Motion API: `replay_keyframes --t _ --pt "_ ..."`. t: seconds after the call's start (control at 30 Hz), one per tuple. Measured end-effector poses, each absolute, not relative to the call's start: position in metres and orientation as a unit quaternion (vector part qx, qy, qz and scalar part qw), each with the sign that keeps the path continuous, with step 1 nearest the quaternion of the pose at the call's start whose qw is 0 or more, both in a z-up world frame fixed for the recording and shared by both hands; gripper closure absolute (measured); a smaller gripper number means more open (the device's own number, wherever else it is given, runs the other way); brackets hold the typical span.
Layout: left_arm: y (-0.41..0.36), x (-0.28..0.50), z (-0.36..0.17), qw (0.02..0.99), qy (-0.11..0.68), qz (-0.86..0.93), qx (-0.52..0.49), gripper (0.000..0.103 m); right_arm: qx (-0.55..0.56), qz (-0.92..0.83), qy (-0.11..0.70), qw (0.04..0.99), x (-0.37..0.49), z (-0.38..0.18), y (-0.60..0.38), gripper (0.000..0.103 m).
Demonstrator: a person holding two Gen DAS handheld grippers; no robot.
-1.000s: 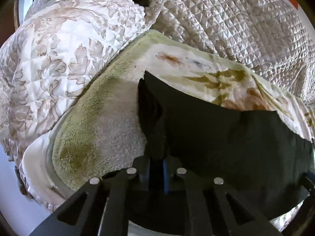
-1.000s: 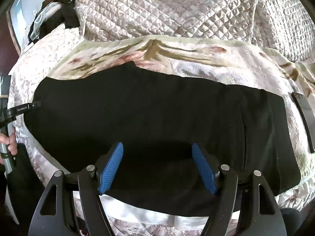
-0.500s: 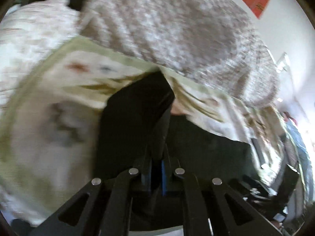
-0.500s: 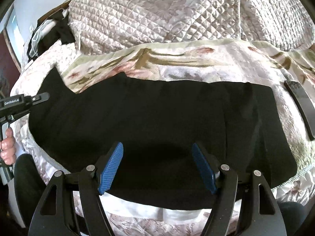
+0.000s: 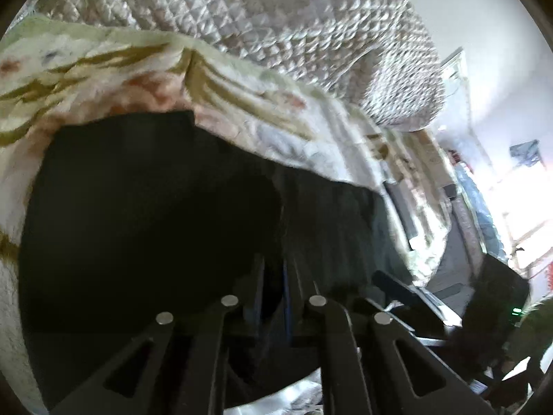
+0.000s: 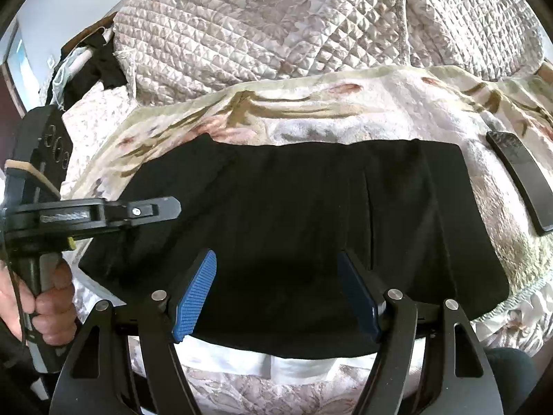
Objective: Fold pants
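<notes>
Step in hand, judged: left gripper (image 5: 273,276) carrying left end of black pants (image 6: 304,228) across toward middle; lay it flat, edges matched, before letting go

Pants: wide black slab across floral blanket (image 6: 345,103) on bed, folded flap lifted at left end

Left gripper: jaws nearly together, just been easing open, dark cloth between them

Right gripper (image 6: 276,294): blue pads spread wide, hovering over pants' near edge, holding nothing
</notes>
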State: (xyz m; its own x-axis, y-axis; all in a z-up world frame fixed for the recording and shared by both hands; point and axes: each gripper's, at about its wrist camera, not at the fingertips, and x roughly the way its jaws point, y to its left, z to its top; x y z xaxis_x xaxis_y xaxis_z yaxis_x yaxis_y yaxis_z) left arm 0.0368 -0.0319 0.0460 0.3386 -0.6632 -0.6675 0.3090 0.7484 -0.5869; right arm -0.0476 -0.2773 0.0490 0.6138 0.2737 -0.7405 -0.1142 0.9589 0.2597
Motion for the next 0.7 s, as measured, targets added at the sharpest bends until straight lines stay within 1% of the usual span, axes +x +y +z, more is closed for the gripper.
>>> replay_keyframes --t 0.07,0.17,0.27,0.3,0.47,0.67,0.7 --pt "-0.022 0.033 0.057 0.809 0.467 -0.304 -0.186 0.086 0.098 0.115 0.426 0.892 -0.046 0.049 -0.275 0.031" --pt "0.007 0.03 0.071 0.839 0.437 -0.269 -0.182 0.079 0.108 0.136 0.43 0.886 -0.043 0.049 -0.269 0.031" --pt "0.038 0.028 0.074 0.864 0.422 -0.217 -0.168 0.078 0.12 0.163 0.435 0.878 -0.039 0.049 -0.261 0.032" --pt "0.048 0.027 0.073 0.871 0.42 -0.198 -0.16 0.078 0.126 0.176 0.437 0.873 -0.037 0.047 -0.257 0.036" --pt "0.082 0.021 0.054 0.878 0.434 -0.142 -0.143 0.078 0.149 0.21 0.459 0.85 -0.022 0.034 -0.24 0.048" --pt "0.089 0.01 0.04 0.876 0.442 -0.129 -0.14 0.078 0.16 0.235 0.462 0.84 0.005 0.03 -0.227 0.048" --pt "0.089 0.01 0.04 0.877 0.442 -0.128 -0.139 0.078 0.162 0.237 0.464 0.838 0.011 0.027 -0.226 0.05"
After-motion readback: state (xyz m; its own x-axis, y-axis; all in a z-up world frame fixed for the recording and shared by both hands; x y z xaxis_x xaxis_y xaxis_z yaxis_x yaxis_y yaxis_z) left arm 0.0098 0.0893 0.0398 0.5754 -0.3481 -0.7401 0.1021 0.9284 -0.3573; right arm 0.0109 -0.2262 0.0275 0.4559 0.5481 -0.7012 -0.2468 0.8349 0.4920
